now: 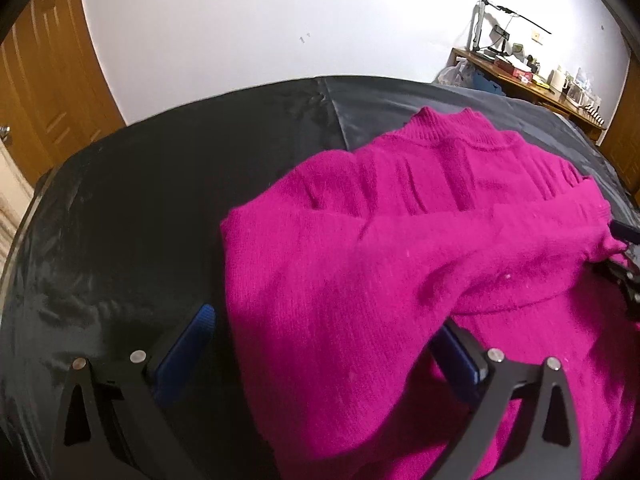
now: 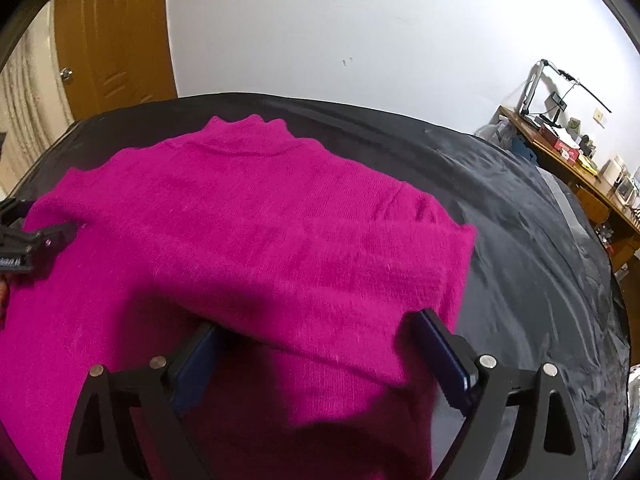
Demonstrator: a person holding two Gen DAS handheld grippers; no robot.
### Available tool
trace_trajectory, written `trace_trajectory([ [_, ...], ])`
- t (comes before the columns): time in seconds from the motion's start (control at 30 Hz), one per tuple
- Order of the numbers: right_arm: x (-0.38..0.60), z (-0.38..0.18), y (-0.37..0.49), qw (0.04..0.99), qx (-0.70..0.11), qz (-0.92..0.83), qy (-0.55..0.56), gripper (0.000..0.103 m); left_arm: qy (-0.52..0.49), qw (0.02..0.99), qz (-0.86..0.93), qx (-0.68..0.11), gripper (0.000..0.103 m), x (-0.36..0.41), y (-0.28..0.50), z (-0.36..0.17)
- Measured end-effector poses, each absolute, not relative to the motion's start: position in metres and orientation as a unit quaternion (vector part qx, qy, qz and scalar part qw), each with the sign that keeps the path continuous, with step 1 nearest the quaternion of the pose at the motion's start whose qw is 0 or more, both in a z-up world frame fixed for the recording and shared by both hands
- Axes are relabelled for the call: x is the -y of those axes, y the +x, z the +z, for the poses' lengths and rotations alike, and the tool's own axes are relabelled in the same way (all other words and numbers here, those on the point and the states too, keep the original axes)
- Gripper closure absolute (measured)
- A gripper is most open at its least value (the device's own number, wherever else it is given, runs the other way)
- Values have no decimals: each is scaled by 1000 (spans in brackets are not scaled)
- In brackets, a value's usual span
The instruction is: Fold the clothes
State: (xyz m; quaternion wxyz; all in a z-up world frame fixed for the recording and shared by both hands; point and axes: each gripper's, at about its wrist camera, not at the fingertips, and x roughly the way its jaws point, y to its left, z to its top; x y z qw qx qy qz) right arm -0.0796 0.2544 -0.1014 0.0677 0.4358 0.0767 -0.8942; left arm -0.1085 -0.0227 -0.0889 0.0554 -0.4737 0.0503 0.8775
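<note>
- Left tongs point(image 1: 324, 344) sit closest to the camera, wide open. One blue pad point(image 1: 188, 344) is over the dark cover and the other is on the pink sweater point(image 1: 400, 240) — nothing is pinched between them.
- Right tongs point(image 2: 320, 356) are wide open too. A folded edge of the sweater lies between the two blue pads point(image 2: 440, 356), but I cannot tell if the pads press on it.
- Pink and fuzzy, the sweater lies spread out on the black cover point(image 1: 120, 220), with its high neck point(image 2: 248, 132) pointing to the far white wall point(image 2: 360, 32).
- One sleeve point(image 1: 460, 240) is folded across the body of the sweater.
- From the left camera, the right tongs peek in at the right edge, just beside the sweater. From the right camera, the left tongs show at the left edge, touching the sweater's side.
- Far off on the right stands a wooden desk point(image 2: 580, 176) with many small things on it — a red box point(image 2: 560, 144), a white jug point(image 1: 558, 78) and a lamp arm point(image 2: 576, 80). They are too small to tell what is inside.
- Behind, on the left, is a brown wooden door point(image 2: 116, 36).
</note>
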Motion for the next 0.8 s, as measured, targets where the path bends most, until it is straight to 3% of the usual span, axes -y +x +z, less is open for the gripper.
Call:
trace_trajectory([
  [0.3, -271, -72, 25, 171, -43, -886, 428, 10, -461, 112, 877, -81, 0, 14, -35, -63],
  [0.43, -262, -74, 74, 213, -76, -874, 431, 10, -457, 132, 874, -102, 0, 13, 7, -58],
  [0.6, -244, -97, 108, 206, -133, -860, 448, 10, -464, 123, 872, -99, 0, 23, 32, -65],
  [0.8, -252, -107, 120, 180, -108, -869, 448, 8, -466, 94, 875, -93, 0, 33, 53, -78],
])
